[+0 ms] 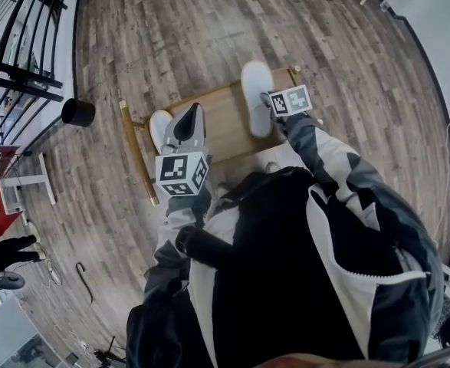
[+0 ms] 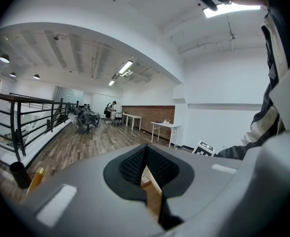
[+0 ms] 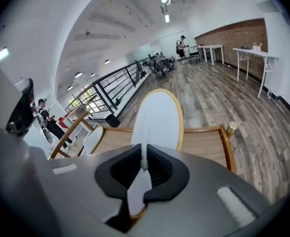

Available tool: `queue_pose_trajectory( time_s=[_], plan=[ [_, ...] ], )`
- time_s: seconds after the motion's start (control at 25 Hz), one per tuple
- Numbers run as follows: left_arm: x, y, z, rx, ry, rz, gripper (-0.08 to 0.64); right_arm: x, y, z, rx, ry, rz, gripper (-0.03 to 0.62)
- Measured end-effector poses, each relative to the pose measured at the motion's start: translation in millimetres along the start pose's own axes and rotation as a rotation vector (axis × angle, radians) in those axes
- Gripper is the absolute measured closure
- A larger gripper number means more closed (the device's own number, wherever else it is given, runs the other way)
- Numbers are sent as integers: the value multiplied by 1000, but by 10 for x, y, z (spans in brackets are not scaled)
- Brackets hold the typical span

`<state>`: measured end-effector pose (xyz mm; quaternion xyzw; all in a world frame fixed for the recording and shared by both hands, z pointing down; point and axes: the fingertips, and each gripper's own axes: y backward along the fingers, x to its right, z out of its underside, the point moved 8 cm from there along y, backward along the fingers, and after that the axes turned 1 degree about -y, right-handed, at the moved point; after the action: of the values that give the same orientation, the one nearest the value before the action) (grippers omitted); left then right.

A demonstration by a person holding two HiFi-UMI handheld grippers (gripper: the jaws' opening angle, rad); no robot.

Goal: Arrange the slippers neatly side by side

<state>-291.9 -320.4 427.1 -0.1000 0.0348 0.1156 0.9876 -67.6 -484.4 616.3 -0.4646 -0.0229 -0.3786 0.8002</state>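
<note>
We see the right gripper (image 3: 144, 166) pinching the heel edge of a white fabric slipper with a tan-edged sole (image 3: 157, 118). Its jaws are pressed onto the thin material. This slipper stretches away from the gripper over the right part of a low wooden stand with a raised rim (image 1: 223, 123), toe pointing far.

The second white slipper (image 1: 159, 126) lies at the stand's left edge, well apart from the first. The left gripper (image 1: 194, 113) hangs just beside it and hides part of it in the head view. We cannot tell whether they touch. In the left gripper view its jaws are pressed together with nothing between them.

A black cylindrical bin (image 1: 77, 112) stands on the plank floor, left of the stand.
</note>
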Motion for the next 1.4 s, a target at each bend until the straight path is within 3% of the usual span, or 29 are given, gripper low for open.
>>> queue_pose_trajectory(
  time_s=[0.32, 0.48, 0.72, 1.12, 1.4],
  plan=[
    [10, -66, -55, 16, 22, 12, 548, -699, 866, -471, 258, 240, -121, 566],
    [38, -86, -71, 24, 22, 19, 548, -905, 1280, -559, 362, 330, -111, 566],
    [167, -116, -30, 20, 25, 52, 548, -1126, 1732, -543, 479, 391, -103, 566],
    [194, -53, -7, 19, 26, 49, 548, -1379, 1793, -582, 507, 358, -180, 566],
    [-4, 263, 28, 13, 35, -13, 548, -1622, 1519, -584, 474, 361, -230, 565]
  ],
)
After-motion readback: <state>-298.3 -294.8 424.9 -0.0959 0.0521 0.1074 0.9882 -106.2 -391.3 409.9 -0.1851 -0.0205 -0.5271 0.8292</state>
